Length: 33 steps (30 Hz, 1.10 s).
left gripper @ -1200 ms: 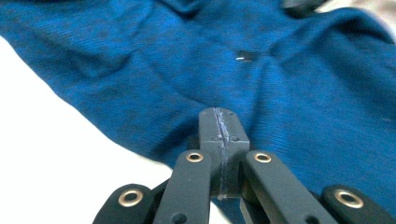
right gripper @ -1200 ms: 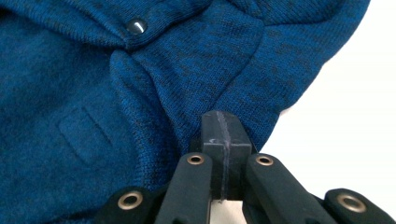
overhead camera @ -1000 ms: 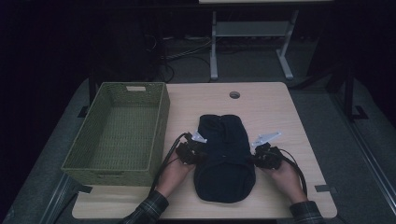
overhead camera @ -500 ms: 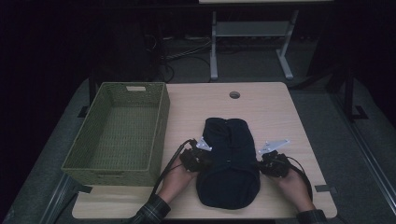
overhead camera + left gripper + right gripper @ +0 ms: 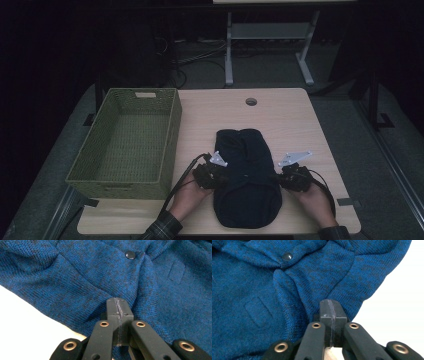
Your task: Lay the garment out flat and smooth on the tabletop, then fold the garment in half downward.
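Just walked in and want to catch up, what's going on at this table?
A person is working on a blue knit cardigan lying on the wooden table, a gripper in each hand. The left gripper and right gripper sit at opposite side edges of it, jaws closed with knit bunched around them. The green woven basket stands beside it.

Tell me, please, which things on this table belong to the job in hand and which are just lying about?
In the job: blue knit garment, left gripper, right gripper, both shut at its sides.

Lying about: green wicker basket, beside the garment; the table merely bears them.
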{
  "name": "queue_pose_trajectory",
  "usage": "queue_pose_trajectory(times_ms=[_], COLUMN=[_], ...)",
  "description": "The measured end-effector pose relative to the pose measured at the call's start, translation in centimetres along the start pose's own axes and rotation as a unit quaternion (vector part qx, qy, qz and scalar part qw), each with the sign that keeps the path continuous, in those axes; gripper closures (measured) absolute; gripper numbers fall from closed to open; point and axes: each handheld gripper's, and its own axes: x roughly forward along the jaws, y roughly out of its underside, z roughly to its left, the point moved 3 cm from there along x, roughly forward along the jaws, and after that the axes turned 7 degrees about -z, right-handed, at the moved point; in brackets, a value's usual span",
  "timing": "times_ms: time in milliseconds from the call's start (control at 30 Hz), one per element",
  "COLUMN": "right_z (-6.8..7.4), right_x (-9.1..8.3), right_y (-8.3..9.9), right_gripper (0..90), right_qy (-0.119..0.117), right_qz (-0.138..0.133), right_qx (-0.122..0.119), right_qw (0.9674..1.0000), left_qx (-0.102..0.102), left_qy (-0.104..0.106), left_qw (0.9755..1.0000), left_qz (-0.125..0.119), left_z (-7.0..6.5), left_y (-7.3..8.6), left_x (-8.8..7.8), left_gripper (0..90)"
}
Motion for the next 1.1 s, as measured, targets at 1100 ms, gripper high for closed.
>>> queue_pose_trajectory(times_ms=[1100], right_z=[-4.2], right_x=[-0.1], right_y=[-4.9], right_gripper=[49.8], right_qy=[-0.007], right_qz=[-0.044], right_qx=[0.013], right_qw=[0.9989], left_qx=[-0.028], left_qy=[-0.069], left_qw=[0.9943], left_qz=[-0.077], left_z=[6.8], left_y=[-6.4], left_x=[-3.2], left_gripper=[59.1])
